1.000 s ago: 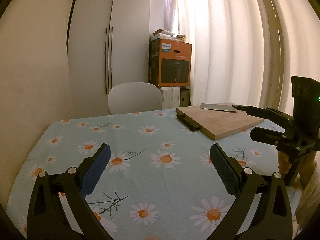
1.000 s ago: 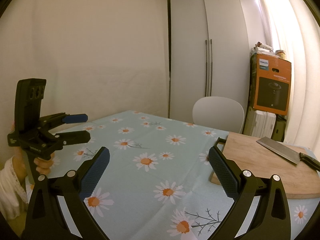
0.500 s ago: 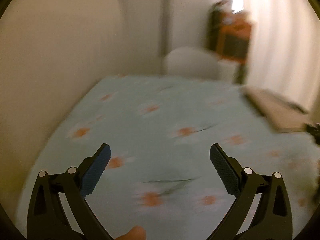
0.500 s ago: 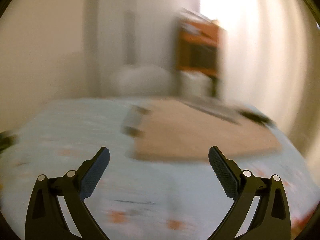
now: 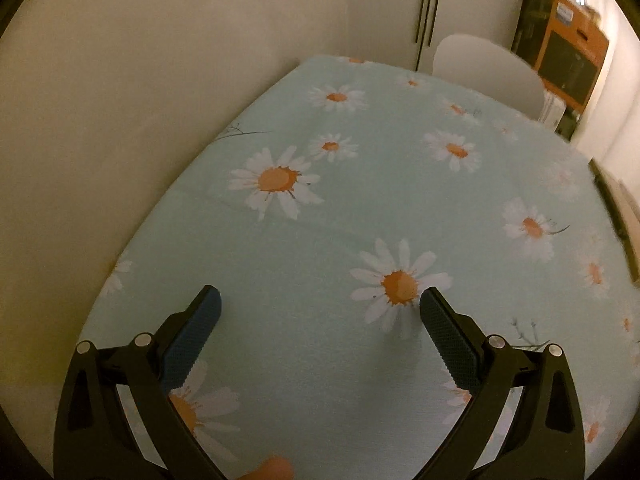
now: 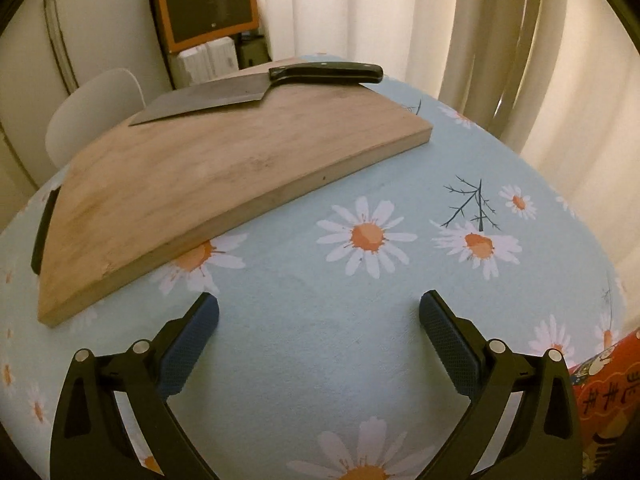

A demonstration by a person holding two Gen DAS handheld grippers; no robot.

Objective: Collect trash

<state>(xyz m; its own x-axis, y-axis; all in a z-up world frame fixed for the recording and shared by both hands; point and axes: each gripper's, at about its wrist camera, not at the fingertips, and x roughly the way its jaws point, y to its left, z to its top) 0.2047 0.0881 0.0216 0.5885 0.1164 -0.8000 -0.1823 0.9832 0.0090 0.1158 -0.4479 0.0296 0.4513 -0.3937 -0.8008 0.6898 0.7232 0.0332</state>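
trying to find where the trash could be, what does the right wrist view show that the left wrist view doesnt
Only the right wrist view shows the knife lying on the wooden cutting board, the curtains and a red printed item at the table's right edge. Only the left wrist view shows the bare wall beside the table. Both show the daisy tablecloth, white chair, orange box and open, empty grippers: left gripper, right gripper. No obvious trash shows.

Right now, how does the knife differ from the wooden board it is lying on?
The knife is grey metal with a dark handle; the cutting board is pale bare wood. The knife is thin and narrow and covers only the board's far edge; the board is thick and much broader. The knife rests on the board, while the board rests on the daisy tablecloth. Both lie flat, beyond the right gripper, whose jaws are open and empty.
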